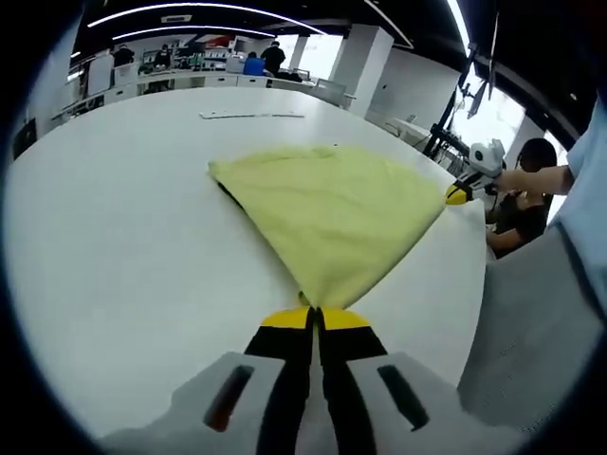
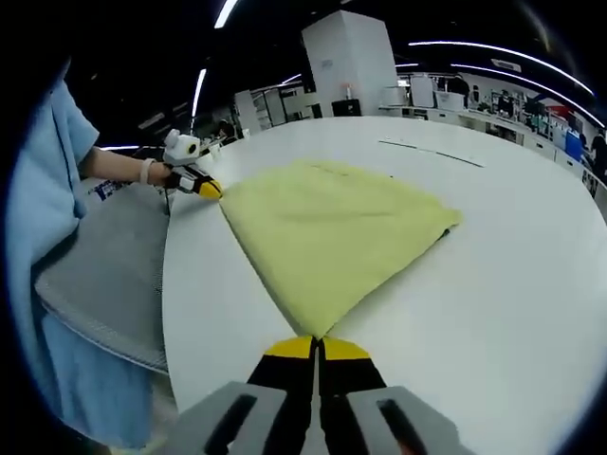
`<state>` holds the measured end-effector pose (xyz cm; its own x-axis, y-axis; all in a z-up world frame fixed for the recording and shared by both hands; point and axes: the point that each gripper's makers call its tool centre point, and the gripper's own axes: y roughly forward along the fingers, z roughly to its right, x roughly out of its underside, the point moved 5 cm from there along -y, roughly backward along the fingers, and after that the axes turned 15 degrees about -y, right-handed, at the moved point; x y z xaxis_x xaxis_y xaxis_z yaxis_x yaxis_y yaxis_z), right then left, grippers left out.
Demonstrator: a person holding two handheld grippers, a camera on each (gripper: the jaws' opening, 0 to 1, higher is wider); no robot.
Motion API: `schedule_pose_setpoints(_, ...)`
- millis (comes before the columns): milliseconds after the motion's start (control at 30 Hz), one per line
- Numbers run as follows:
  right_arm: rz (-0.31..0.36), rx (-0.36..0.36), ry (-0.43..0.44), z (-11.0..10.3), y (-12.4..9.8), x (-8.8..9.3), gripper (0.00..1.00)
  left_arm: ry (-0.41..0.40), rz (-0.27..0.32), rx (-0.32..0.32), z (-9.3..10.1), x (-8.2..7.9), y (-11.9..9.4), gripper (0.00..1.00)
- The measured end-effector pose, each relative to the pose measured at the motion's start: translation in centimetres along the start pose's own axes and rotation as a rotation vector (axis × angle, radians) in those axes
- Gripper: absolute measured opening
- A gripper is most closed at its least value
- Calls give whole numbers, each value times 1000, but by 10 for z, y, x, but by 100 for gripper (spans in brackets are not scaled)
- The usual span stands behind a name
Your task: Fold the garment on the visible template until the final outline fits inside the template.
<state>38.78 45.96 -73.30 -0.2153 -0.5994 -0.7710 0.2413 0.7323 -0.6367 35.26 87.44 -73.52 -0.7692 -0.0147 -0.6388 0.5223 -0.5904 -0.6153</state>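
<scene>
A yellow garment lies spread in a fan shape on the round white table. My left gripper is shut on its near corner, which is pinched between the yellow-tipped jaws. In the right gripper view the same garment runs away from my right gripper, which is shut on another corner. Each gripper appears in the other's view, gripping its corner at the table's edge: the right gripper and the left gripper. A thin dark edge peeks out under the garment's far side.
A thin strip lies on the far part of the table. The person's blue sleeve and grey clothing press against the table edge. A seated person is beyond the table. Desks and people fill the background.
</scene>
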Motion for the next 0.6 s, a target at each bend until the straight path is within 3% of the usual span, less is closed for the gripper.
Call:
schedule_pose_setpoints(367,9,10,47,-1,1,-3,0,-47,27,10,1,1,-3,0)
schedule_pose_setpoints(500,23,30,45,1,-4,-7,0,-42,30,16,3,-1,-8,7)
schedule_pose_setpoints(600,47,54,49,4,-10,-14,9,-33,53,29,7,-6,-14,15)
